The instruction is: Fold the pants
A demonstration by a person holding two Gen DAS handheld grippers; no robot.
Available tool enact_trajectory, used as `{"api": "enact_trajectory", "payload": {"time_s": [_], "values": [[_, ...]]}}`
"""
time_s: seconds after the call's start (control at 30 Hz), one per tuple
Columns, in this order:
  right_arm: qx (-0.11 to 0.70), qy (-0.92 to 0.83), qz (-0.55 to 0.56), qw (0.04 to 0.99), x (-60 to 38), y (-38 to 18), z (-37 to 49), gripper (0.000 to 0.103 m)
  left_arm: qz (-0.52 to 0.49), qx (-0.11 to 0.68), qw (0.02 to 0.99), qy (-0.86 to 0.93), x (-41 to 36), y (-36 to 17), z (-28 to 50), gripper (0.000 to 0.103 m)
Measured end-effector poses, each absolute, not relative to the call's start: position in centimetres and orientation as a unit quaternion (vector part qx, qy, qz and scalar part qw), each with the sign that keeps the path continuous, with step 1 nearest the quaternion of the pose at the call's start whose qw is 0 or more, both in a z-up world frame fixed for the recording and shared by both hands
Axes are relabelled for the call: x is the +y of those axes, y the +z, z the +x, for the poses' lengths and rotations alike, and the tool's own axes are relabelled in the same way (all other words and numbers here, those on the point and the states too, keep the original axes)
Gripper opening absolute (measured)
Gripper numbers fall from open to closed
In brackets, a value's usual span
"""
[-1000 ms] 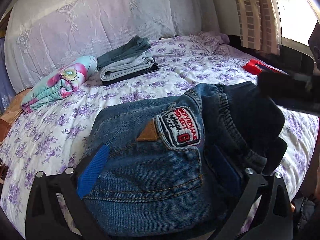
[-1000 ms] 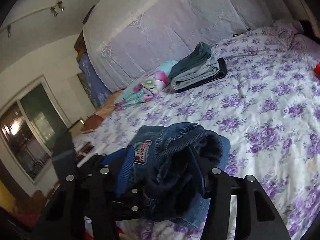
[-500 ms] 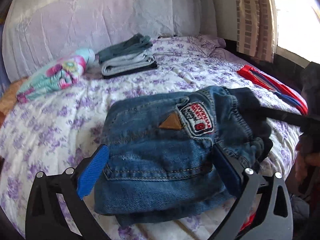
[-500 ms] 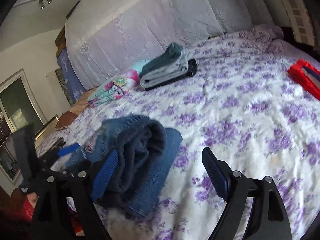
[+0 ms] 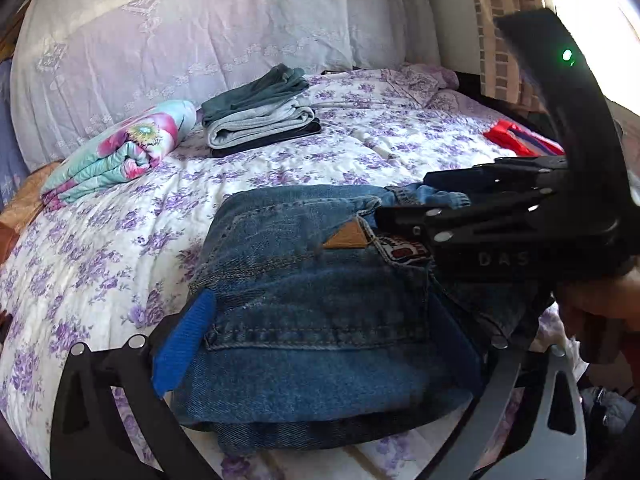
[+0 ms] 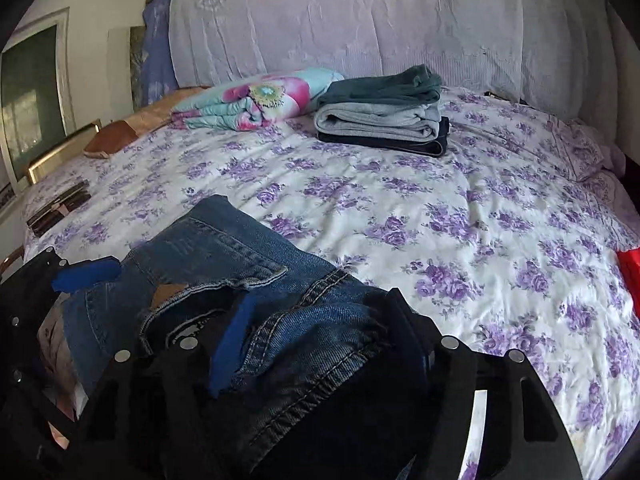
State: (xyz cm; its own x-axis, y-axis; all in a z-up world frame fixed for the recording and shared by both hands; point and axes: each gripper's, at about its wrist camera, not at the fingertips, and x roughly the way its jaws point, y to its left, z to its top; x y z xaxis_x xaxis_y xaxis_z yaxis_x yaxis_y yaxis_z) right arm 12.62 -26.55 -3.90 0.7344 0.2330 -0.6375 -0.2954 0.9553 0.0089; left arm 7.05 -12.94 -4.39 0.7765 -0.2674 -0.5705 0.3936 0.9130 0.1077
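Item 1: folded jeans (image 5: 320,312) on bed (image 5: 120,240), 6 o'clock edge. Left gripper (image 5: 320,344) straddles the bundle; grip unclear. Right gripper (image 6: 320,344) closing around the waistband. Advice: clamp all layers squarely before shifting. Stack (image 5: 256,120) at 12 o'clock.

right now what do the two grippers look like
Both are black plastic frames with silver screws and blue pads. The left gripper shows cut-out arms. The right gripper has "DAS" embossed on its body and a green light on the black piece above it.
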Motion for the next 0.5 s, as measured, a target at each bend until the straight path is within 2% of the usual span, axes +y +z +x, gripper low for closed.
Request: {"api": "enact_trajectory", "payload": {"time_s": [0.23,0.37,0.5], "values": [[0.308,0.13,-0.047,0.941,-25.8,-1.7,10.4,0.07,0.098,0.285,0.938,-0.174,-12.5,-4.5,7.2,0.099],[0.257,0.109,-0.048,0.959,-26.3,0.5,6.9,0.086,0.096,0.284,0.938,-0.174,-12.5,-4.6,7.1,0.099],[0.277,0.065,-0.063,0.957,-27.8,-1.4,6.3,0.088,0.095,0.28,0.939,-0.173,-12.5,-4.6,7.0,0.099]]}}
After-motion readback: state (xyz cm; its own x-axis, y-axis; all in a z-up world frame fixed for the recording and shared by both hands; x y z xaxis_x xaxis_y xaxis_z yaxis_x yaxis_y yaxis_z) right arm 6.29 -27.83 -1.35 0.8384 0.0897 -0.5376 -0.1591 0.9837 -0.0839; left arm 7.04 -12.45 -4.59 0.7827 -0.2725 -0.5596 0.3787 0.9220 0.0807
